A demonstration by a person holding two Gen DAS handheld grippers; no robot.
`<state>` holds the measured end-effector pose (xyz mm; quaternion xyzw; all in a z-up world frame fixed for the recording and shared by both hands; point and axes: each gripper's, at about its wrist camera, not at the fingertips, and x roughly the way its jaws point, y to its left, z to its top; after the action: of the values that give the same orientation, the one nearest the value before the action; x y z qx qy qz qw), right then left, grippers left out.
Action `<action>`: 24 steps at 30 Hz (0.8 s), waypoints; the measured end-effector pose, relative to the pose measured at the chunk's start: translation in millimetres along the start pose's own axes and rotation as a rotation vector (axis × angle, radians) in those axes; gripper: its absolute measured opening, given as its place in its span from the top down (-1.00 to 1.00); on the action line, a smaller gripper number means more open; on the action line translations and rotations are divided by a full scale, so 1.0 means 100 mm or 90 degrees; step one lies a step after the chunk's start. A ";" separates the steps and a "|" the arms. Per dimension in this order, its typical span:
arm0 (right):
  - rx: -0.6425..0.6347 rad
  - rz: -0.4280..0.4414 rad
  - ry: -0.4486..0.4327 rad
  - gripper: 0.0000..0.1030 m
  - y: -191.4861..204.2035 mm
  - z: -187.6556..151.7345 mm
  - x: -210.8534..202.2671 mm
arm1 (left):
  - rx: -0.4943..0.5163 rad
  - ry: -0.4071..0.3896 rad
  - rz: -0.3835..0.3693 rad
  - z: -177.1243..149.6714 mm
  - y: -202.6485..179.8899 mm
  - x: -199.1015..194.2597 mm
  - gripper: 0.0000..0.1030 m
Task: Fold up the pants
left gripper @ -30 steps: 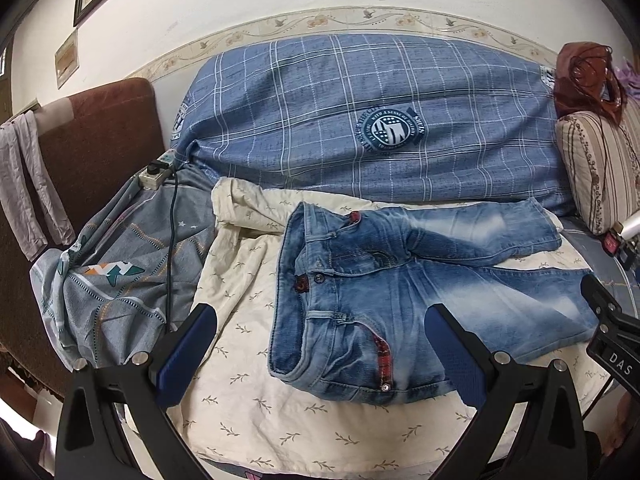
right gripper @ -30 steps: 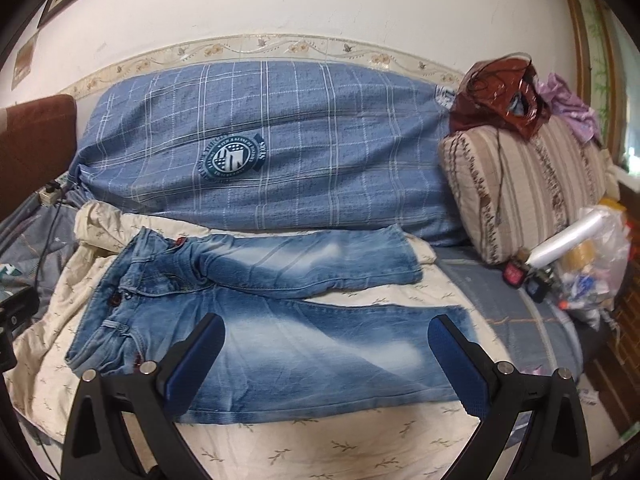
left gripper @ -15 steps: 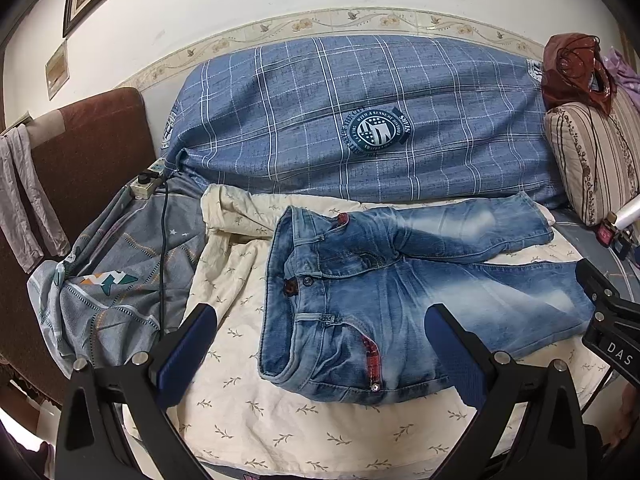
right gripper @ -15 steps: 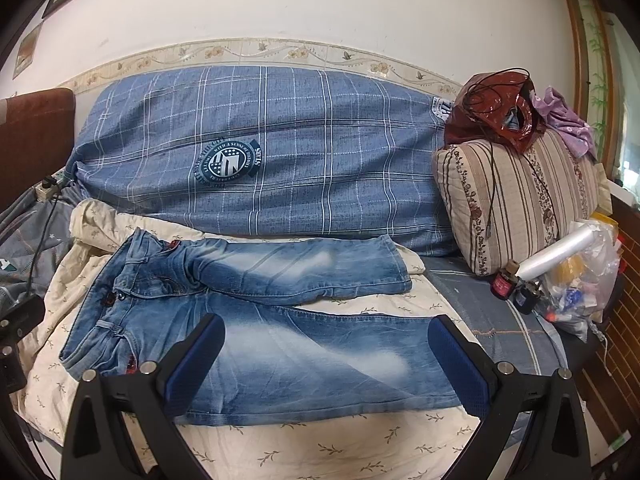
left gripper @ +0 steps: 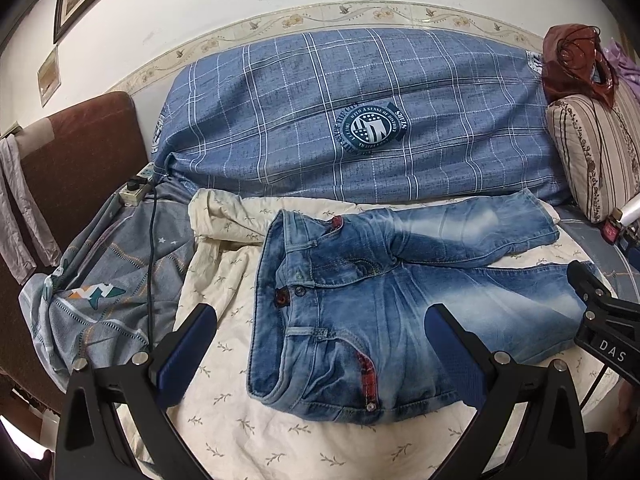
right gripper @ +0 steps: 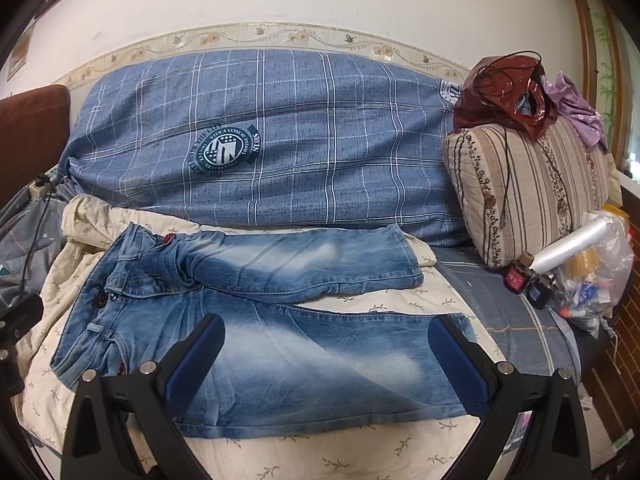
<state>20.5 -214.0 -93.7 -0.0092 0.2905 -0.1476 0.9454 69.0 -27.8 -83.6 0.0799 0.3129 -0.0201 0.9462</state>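
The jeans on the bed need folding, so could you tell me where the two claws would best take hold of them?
Probably along the near edge of the jeans. They lie flat, waistband left, legs right, slightly spread. The left claw, open, could take the near waistband corner from the front; the right claw, open, the near leg's hem. Lifting both away would lay the near leg over the far leg.

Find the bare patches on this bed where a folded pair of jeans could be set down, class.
Bare cream sheet runs along the near edge, below the jeans, and left of the waistband. A blue-grey strip lies between the hems and the striped cushion. Crowded: bottles and bags far right.
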 end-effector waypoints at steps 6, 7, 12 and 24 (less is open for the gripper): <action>0.001 0.002 0.006 -0.99 0.02 0.08 0.22 | 0.005 0.011 0.003 0.05 -0.04 0.21 -1.00; 0.001 0.004 0.009 -0.99 0.01 0.10 0.29 | 0.008 0.015 0.004 0.06 -0.04 0.27 -1.00; 0.036 0.011 0.036 -0.99 -0.25 0.15 0.72 | -0.012 0.078 -0.003 0.12 0.12 0.75 -1.00; 0.237 0.055 0.068 -0.99 -1.35 0.55 2.09 | -0.099 0.196 0.012 0.62 0.76 2.17 -1.00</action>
<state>178.5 -406.6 -148.1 0.1863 0.3079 -0.1586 0.9194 286.8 39.1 -152.9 0.0114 0.4540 0.0259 0.8905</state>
